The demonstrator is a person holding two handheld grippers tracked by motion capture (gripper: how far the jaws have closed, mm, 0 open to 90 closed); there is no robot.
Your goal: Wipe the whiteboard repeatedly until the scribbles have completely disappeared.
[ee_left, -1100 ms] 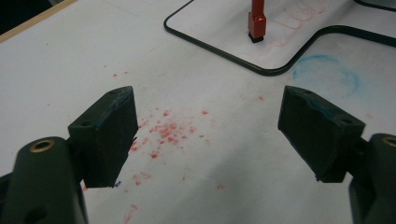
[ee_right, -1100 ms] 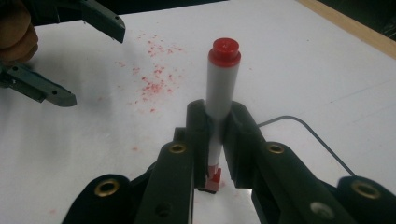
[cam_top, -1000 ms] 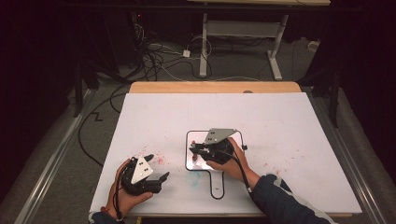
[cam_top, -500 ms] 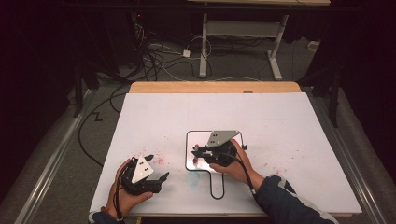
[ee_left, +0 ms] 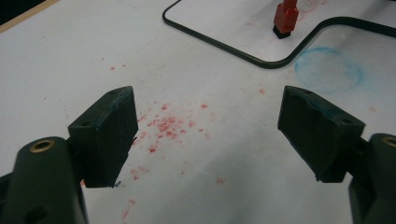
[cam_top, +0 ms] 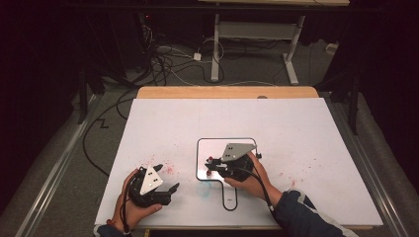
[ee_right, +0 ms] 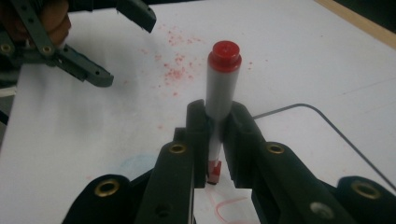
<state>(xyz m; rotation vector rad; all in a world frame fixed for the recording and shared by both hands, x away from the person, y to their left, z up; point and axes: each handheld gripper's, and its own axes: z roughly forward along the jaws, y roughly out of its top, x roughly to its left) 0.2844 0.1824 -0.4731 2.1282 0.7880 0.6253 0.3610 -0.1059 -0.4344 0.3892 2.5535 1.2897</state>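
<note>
Inside the black outline (cam_top: 200, 148), right gripper (ee_right: 214, 135) clamps the marker (ee_right: 220, 88).

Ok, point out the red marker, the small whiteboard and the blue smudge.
red marker (ee_right: 220, 100), right gripper view, on its grey barrel above the jaws.
small whiteboard (cam_top: 211, 154), high view, on its bare white face.
blue smudge (ee_left: 329, 70), left gripper view, on the middle of the ring-shaped stain.

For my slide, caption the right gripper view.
Right gripper clamps a red marker, tip on the whiteboard.
</note>
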